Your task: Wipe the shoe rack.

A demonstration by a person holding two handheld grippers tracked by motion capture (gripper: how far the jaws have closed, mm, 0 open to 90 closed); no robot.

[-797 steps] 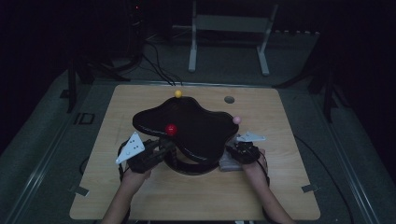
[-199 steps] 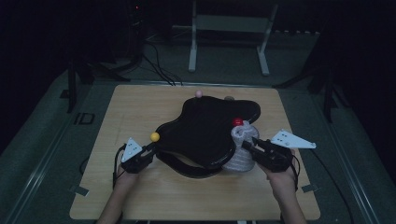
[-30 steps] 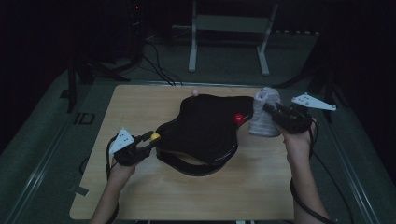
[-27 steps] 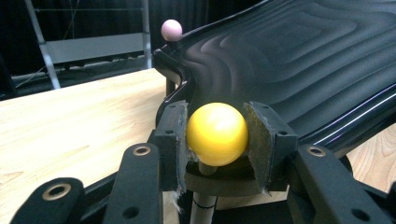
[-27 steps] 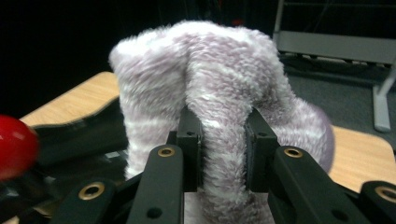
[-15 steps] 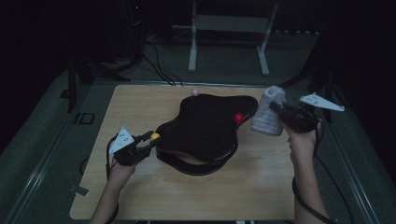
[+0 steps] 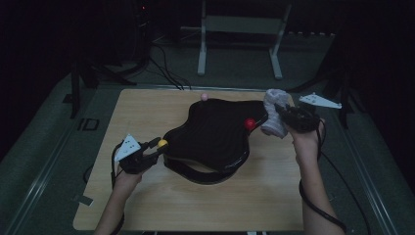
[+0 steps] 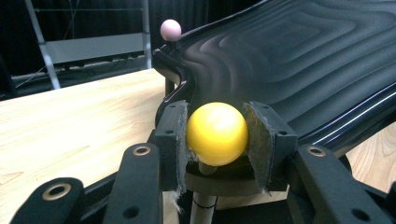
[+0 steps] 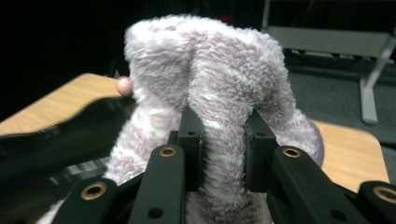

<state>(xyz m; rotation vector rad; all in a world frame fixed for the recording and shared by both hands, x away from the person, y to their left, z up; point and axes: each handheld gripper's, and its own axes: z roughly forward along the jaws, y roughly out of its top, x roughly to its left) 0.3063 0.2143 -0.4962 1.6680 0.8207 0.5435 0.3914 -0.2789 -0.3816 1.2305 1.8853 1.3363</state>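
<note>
**Cloth lifted to the tray's far corner**

While the left gripper (image 8: 217, 154) kept its jaws clamped on the yellow knob (image 8: 216, 133) at the near corner of the black wavy tray (image 7: 215, 132), the right gripper (image 9: 223, 140) had carried the fluffy cloth (image 9: 210, 93), pinched tight between its pads, out to the tray's far right edge, just past the red knob (image 7: 250, 124). Wiping there looked about to resume. The right forearm reached forward and stood raised, the cloth hanging ahead of its jaws; the left hand lay low and level. Beyond both stood the pink knob (image 7: 204, 97).
</note>
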